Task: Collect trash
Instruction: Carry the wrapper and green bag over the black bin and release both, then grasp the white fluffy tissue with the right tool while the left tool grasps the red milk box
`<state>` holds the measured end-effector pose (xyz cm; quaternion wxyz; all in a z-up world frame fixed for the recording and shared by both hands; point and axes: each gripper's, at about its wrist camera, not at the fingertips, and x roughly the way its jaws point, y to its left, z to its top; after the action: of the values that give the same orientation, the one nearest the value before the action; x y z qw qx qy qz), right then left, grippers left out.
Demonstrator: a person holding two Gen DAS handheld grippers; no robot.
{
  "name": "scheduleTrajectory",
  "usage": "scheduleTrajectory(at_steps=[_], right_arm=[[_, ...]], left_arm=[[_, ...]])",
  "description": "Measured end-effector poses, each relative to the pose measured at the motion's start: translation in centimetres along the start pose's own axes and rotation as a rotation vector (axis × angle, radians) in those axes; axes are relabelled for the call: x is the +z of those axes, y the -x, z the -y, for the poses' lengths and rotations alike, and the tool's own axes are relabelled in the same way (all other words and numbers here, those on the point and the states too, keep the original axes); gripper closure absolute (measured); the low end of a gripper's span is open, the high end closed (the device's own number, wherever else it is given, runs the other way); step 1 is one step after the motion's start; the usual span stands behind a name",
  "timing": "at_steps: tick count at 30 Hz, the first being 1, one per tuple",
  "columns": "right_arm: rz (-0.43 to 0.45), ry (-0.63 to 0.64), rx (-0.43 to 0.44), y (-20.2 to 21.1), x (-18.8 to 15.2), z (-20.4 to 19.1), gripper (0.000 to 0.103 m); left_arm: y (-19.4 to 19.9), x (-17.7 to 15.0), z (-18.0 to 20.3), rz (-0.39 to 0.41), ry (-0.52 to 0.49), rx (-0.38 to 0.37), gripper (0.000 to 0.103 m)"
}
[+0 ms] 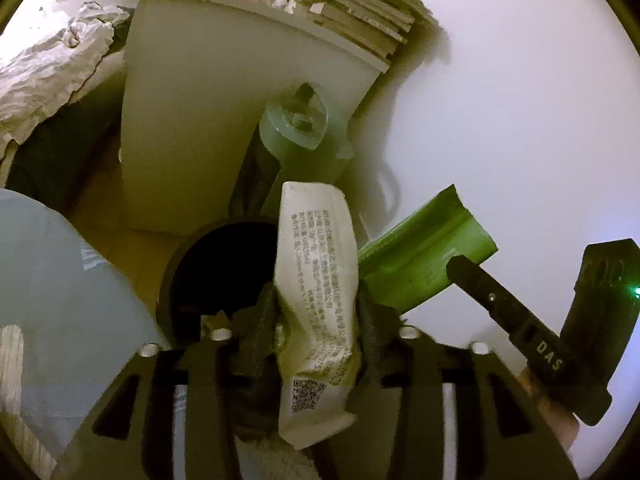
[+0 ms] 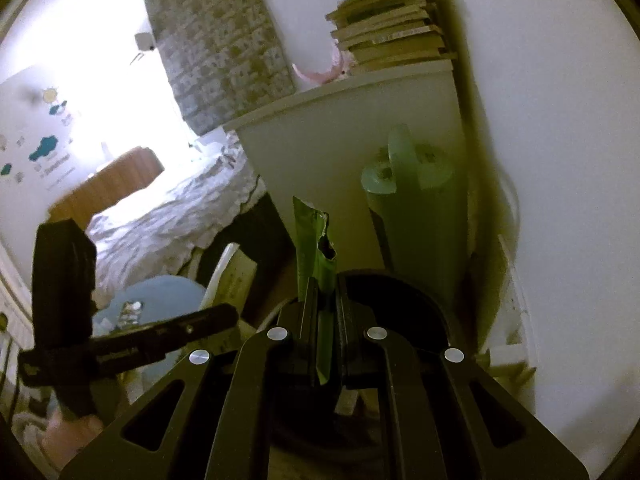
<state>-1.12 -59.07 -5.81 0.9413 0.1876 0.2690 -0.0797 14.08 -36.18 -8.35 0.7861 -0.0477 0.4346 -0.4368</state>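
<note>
My left gripper [image 1: 318, 312] is shut on a crumpled white wrapper [image 1: 316, 280] with printed text and a QR code, held above the rim of a dark round bin [image 1: 172, 272]. My right gripper [image 2: 322, 296] is shut on a green wrapper [image 2: 314, 240], held upright with a torn top edge. The green wrapper [image 1: 424, 252] also shows in the left wrist view, just right of the white one, with the right gripper's finger [image 1: 476, 280] on it. The bin's dark rim [image 2: 416, 292] lies just behind the right gripper. The left gripper's body [image 2: 64, 300] shows at the left of the right wrist view.
A white cabinet [image 1: 200, 120] stands behind the bin with a stack of books [image 1: 360, 12] on top. A pale green rolled mat [image 1: 296, 136] leans against it. A bed with rumpled white bedding [image 2: 168, 216] is to the left. A white wall [image 1: 520, 100] is on the right.
</note>
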Motion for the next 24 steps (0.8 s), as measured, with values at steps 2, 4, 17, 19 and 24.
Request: scheduleTrajectory(at_steps=[2, 4, 17, 19, 24], right_arm=[[-0.013, -0.006, -0.009, -0.2, -0.2, 0.1, 0.090], [-0.019, -0.012, -0.015, -0.2, -0.4, 0.2, 0.072], [-0.027, -0.033, 0.021, -0.1, -0.5, -1.0, 0.027], [-0.048, -0.014, 0.055, -0.4, -0.4, -2.1, 0.026], [-0.121, 0.066, 0.185, -1.4, -0.5, -6.9, 0.022]], left_arm=[[0.0, 0.2, -0.1, 0.013, 0.008, 0.010, 0.013], [0.6, 0.1, -0.2, 0.040, 0.009, -0.003, 0.010], [7.5, -2.4, -3.1, 0.109, 0.074, 0.067, 0.010], [9.6, -3.2, -3.9, 0.132, 0.083, 0.100, 0.007], [14.8, -6.3, -6.8, 0.182, 0.102, 0.232, 0.006]])
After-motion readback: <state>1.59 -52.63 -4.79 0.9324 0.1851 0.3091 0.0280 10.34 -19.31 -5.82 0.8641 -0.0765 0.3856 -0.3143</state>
